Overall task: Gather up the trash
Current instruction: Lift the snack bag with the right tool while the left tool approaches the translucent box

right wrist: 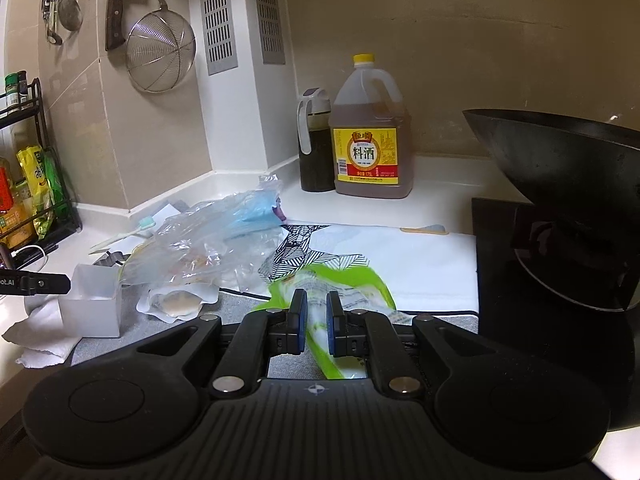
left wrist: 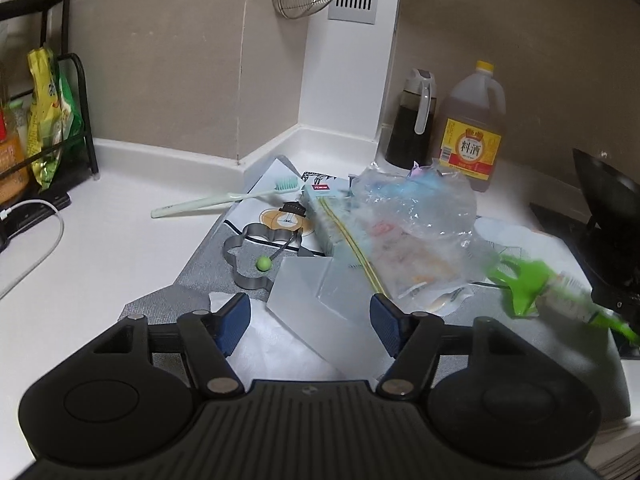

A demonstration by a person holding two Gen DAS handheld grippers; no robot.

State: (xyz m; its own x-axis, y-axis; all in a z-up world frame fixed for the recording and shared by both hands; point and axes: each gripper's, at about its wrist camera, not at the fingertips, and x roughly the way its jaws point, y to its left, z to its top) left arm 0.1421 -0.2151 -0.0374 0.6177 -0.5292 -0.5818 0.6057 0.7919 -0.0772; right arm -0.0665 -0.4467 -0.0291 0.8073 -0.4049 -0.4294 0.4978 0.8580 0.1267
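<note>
My right gripper (right wrist: 316, 322) is shut on a green and white wrapper (right wrist: 344, 280), held just above the grey mat; it also shows blurred in the left wrist view (left wrist: 536, 284). My left gripper (left wrist: 310, 316) is open, its jaws on either side of a small translucent white box (left wrist: 312, 300), also seen in the right wrist view (right wrist: 94, 304). A pile of clear plastic bags (left wrist: 412, 220) lies behind the box, also in the right wrist view (right wrist: 208, 240). Crumpled white tissue (right wrist: 44, 340) lies beside the box.
A toothbrush (left wrist: 224, 200), a metal cutter with a green ball (left wrist: 252, 256) and a carton (left wrist: 324, 216) lie on the mats. A cooking wine jug (right wrist: 370, 136) and a dark bottle (right wrist: 314, 144) stand at the wall. A black wok (right wrist: 560, 168) sits right; a rack (left wrist: 40, 120) left.
</note>
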